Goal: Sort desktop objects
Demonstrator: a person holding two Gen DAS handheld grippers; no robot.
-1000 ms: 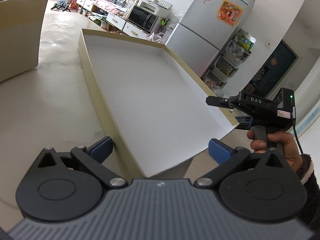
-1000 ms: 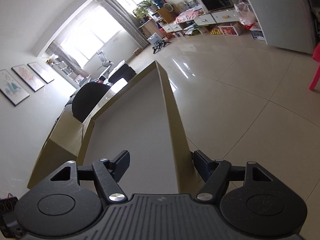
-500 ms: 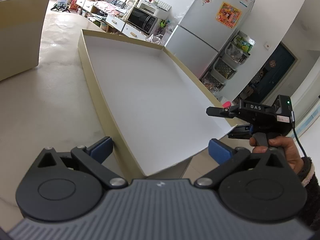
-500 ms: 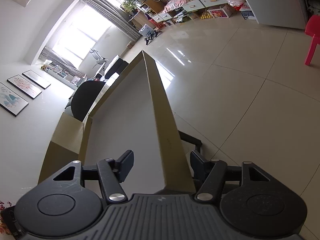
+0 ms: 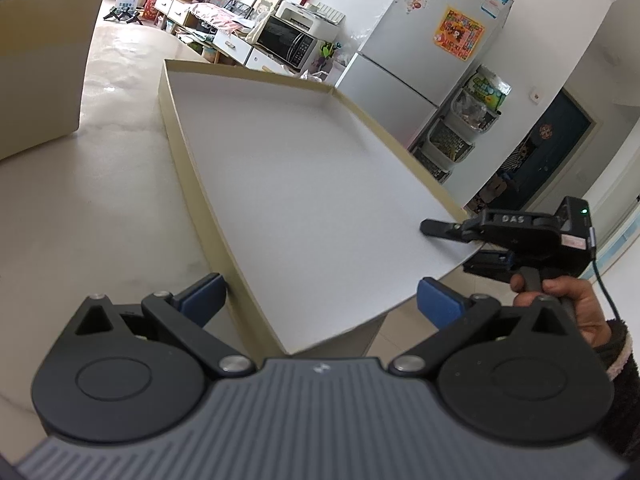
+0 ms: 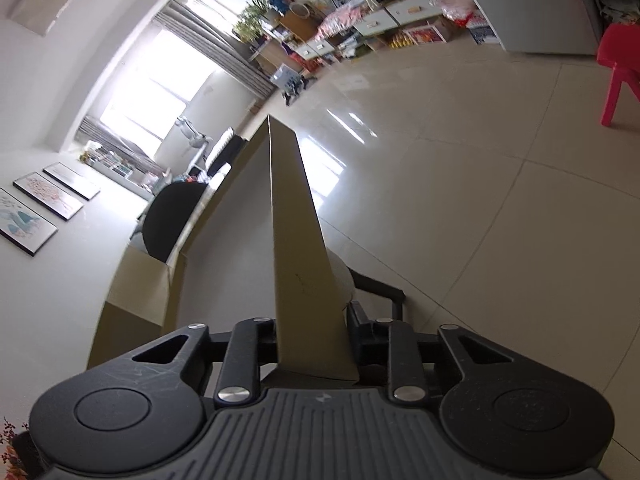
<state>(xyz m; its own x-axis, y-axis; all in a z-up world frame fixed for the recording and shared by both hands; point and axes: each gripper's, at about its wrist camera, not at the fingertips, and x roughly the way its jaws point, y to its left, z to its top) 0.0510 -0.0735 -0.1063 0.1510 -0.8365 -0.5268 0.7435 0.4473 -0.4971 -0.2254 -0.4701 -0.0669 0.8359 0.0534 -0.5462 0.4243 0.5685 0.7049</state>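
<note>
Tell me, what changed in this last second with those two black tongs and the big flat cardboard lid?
The right tongs moved in onto the near right corner of the shallow beige cardboard box lid with a white inside and closed on its side wall, taking hold of it. The left tongs stayed open, straddling the lid's near left corner, and the lid still lies on the pale table.

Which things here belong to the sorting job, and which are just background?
In the job:
shallow box lid
right hand-held gripper, shut on its rim
left hand-held gripper, open

Just about:
tall cardboard box
fridge
microwave
red chair
</note>
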